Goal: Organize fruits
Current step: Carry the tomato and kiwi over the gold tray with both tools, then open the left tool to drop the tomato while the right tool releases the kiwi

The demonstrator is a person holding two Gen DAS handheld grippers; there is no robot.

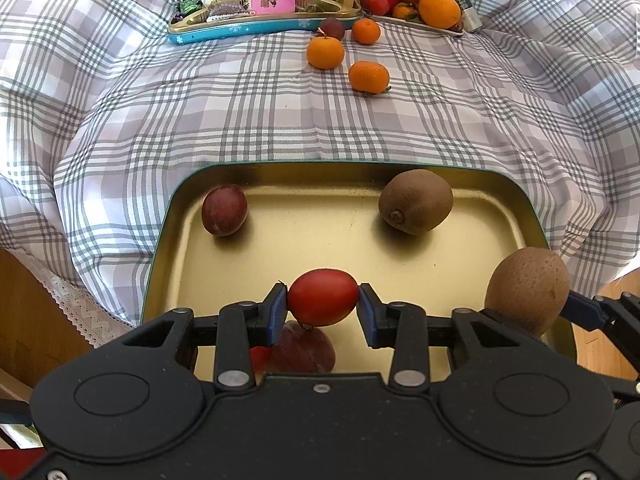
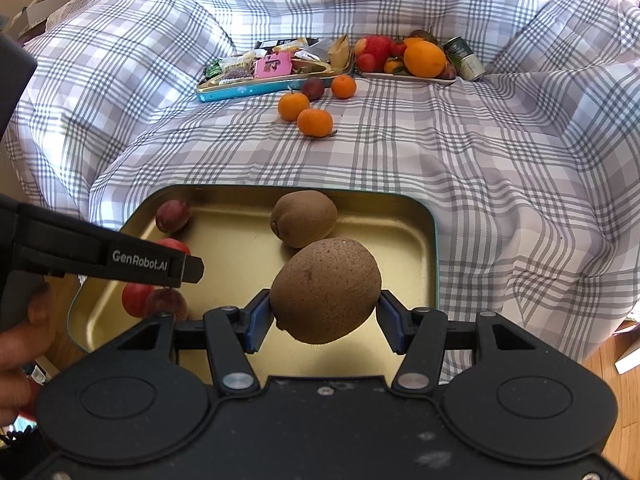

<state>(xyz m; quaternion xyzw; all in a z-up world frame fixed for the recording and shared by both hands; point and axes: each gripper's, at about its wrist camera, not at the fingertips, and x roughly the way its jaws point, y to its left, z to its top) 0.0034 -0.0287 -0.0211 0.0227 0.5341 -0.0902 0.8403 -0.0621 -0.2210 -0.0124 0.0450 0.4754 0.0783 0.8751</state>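
Observation:
A gold tray with a teal rim [image 1: 280, 166] [image 2: 434, 240] lies at the near edge of the checked cloth. My left gripper [image 1: 323, 300] is shut on a small red tomato [image 1: 323, 297], held just above a dark plum [image 1: 306, 350] and another red fruit [image 2: 136, 300] in the tray's near left part. My right gripper [image 2: 324, 316] is shut on a brown kiwi [image 2: 326, 296] [image 1: 528, 292] over the tray's right side. A second kiwi [image 1: 416, 201] [image 2: 303, 218] and a dark plum [image 1: 224, 210] [image 2: 172, 216] rest at the tray's far side.
Three mandarins [image 1: 325, 53] and a plum [image 1: 332, 28] lie loose on the cloth. Behind them stand a blue snack tin [image 1: 240, 28], a white plate [image 1: 420, 26] piled with fruit, and a can [image 1: 468, 8]. A person's hand [image 2: 24, 320] holds the left gripper.

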